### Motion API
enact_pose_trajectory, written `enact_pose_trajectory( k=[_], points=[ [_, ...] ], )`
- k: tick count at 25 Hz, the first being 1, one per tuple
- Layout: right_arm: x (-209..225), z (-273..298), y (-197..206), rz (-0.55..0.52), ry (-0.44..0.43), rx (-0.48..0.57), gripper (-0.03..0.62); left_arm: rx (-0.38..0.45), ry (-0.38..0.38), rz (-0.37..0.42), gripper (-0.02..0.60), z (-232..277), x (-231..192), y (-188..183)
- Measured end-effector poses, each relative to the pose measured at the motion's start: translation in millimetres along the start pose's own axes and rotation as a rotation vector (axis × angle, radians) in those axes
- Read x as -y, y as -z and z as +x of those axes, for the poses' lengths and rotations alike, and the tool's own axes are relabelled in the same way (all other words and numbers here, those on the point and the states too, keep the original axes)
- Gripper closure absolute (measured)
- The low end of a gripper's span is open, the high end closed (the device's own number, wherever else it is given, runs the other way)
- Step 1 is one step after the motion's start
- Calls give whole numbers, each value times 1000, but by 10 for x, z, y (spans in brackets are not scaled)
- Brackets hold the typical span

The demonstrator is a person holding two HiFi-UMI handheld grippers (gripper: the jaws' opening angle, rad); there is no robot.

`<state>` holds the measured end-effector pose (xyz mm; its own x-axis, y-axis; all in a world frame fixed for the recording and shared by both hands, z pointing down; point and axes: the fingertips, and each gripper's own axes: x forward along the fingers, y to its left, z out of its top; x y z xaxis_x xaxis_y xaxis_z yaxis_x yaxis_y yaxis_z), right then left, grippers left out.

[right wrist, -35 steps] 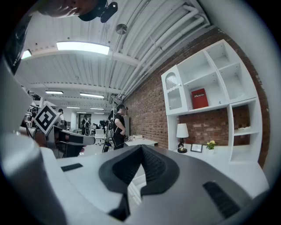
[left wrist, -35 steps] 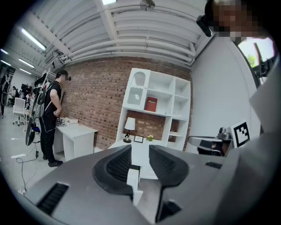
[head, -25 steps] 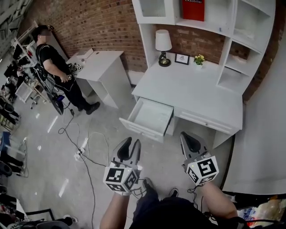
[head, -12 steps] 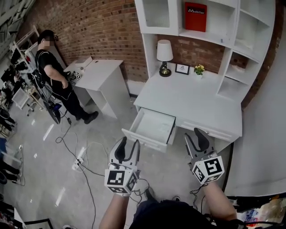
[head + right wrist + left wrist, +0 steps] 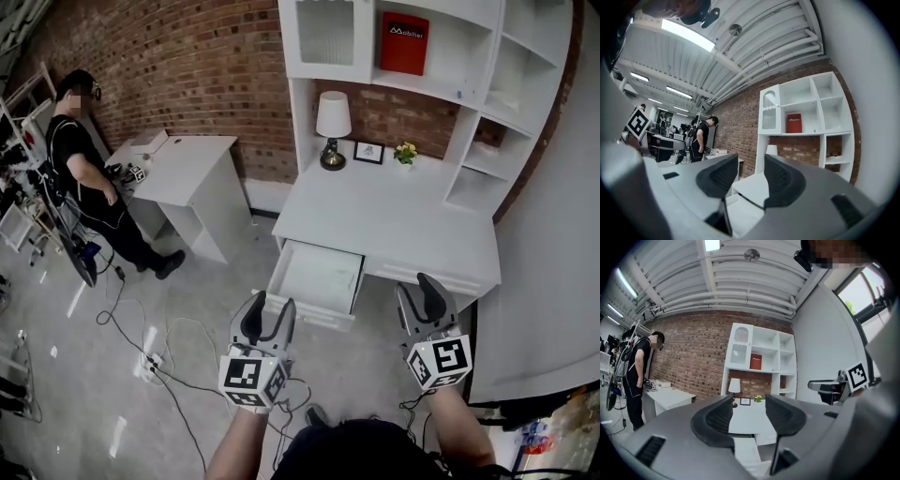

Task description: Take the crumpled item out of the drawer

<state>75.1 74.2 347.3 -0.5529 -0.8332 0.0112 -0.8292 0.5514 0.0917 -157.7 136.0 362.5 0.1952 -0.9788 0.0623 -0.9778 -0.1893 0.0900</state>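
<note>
The white desk [image 5: 394,220] has its left drawer [image 5: 317,277] pulled out; the inside looks bare white from the head view, and no crumpled item shows in any view. My left gripper [image 5: 272,305] hovers just in front of the drawer's left corner, and its jaws are opening with nothing between them. My right gripper [image 5: 417,289] hangs before the desk's right half, apart from the drawer, its jaws also opening on nothing. The left gripper view looks between the left gripper [image 5: 749,401] at the desk top and the drawer [image 5: 743,451]. The right gripper [image 5: 751,161] points at the desk [image 5: 750,183].
A hutch with a red book [image 5: 403,43] stands on the desk, along with a lamp [image 5: 331,127], a small frame [image 5: 368,152] and a flower pot [image 5: 405,152]. A person [image 5: 82,183] stands by a small white table [image 5: 187,159] at left. Cables [image 5: 159,337] lie on the floor.
Both grippers have come closer to the desk and the open drawer. The right gripper's jaws, shut a second ago, now stand apart, and the left gripper's jaws have spread wider.
</note>
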Motion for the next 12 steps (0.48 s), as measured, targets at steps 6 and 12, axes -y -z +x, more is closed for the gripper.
enact_pose_trajectory(
  k=[6,12],
  points=[
    [-145,103,29,-12,36,-30,421,-10,35,-33,374,75,-280,95],
    [-130,284,77,-19,28,-60,421,-34,36,-81,374,232,-407,226]
  ],
)
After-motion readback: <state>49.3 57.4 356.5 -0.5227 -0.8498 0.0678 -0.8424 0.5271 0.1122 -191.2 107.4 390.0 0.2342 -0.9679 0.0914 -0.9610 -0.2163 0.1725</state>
